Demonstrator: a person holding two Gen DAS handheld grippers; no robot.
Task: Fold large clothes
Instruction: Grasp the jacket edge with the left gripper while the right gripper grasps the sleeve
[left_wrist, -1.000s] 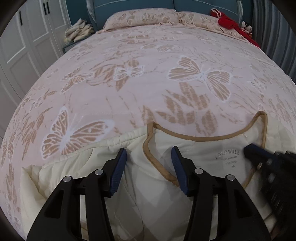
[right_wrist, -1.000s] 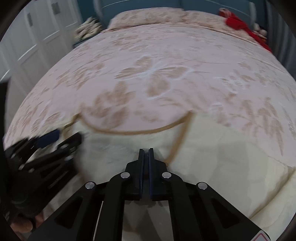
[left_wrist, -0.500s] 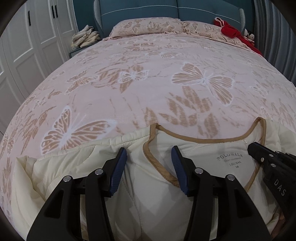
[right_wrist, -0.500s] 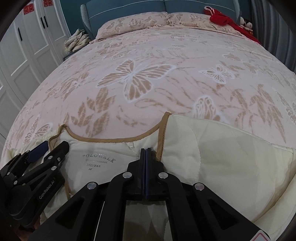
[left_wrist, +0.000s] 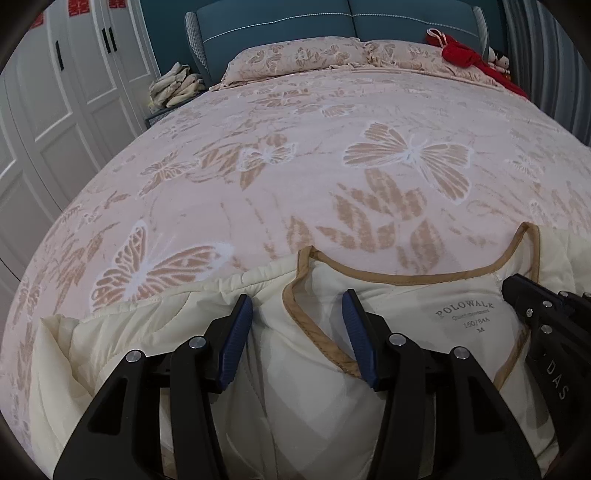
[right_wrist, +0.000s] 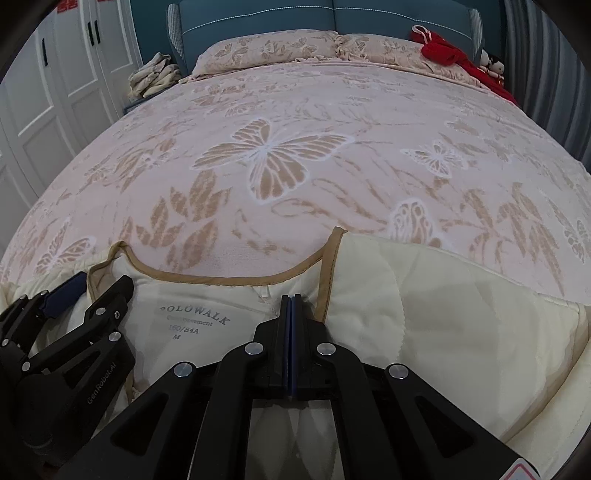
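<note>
A cream quilted jacket (left_wrist: 303, 373) lies spread at the near edge of the bed (left_wrist: 295, 155), collar toward the headboard. The left gripper (left_wrist: 297, 325) hangs over its collar trim, fingers released. The right gripper (right_wrist: 291, 301) has its fingers clenched just inside the collar; whether cloth is pinched between them cannot be told.

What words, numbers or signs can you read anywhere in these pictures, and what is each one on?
"POLOWALK": printed inside the neck of the cream jacket.
"160/84A": size line under it.
"M": below the size.
A small line between brand and size: too blurred to read.
"GenRobot.AI": on the left gripper body.
"DAS": on the right gripper body, cut off by the frame edge.
Red signs on the wardrobe doors: cropped, unreadable.
</note>
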